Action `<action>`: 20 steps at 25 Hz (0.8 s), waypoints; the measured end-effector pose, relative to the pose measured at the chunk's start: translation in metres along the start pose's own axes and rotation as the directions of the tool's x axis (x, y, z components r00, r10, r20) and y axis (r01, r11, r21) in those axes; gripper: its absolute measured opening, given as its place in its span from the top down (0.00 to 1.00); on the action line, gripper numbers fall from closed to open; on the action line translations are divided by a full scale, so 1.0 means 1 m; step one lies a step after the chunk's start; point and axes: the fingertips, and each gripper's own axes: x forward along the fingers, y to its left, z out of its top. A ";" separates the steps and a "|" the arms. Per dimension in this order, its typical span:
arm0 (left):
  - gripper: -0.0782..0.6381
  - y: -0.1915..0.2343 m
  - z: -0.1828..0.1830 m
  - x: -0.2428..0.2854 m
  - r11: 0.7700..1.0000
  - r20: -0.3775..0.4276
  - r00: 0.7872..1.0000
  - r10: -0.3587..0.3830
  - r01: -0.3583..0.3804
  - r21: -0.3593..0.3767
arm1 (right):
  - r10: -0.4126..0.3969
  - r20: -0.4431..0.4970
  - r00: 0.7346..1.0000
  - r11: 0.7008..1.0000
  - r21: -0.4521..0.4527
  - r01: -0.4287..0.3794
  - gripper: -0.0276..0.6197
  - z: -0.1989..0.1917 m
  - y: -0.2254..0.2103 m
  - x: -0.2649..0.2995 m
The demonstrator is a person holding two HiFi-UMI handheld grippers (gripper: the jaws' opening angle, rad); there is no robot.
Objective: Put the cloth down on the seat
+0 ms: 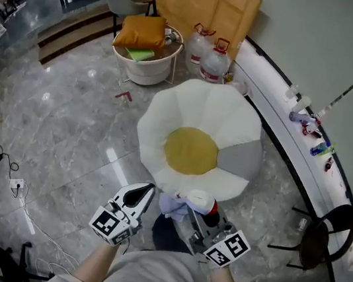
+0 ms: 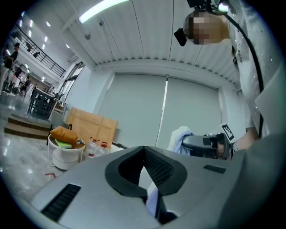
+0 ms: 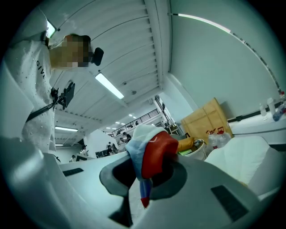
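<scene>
Head view: right gripper at the bottom edge, just short of the seat, clamped on the bunched cloth. Left gripper sits beside it.
Left gripper view: jaws together, apparently empty.
Right gripper view: cloth pinched, one end dangling.
Step looks like the carry. Next move probably calls for reaching over the seat, lowering, then releasing.

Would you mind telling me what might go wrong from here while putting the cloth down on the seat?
1. The right gripper grips the cloth at the near edge of the seat, not over its middle; released here, it could slide to the floor.
2. The cloth is bunched tightly between the jaws, so it might cling when they open.
</scene>
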 end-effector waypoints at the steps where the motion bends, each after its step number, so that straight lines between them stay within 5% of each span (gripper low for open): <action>1: 0.87 0.008 0.002 0.009 1.000 0.006 1.000 -0.001 0.001 -0.006 | 0.007 -0.006 1.000 1.000 -0.002 -0.007 0.87 0.002 -0.007 0.007; 20: 0.87 0.128 0.034 0.161 0.998 0.031 0.999 0.021 -0.019 -0.055 | 0.019 -0.045 0.999 0.999 0.046 -0.017 0.87 0.042 -0.141 0.116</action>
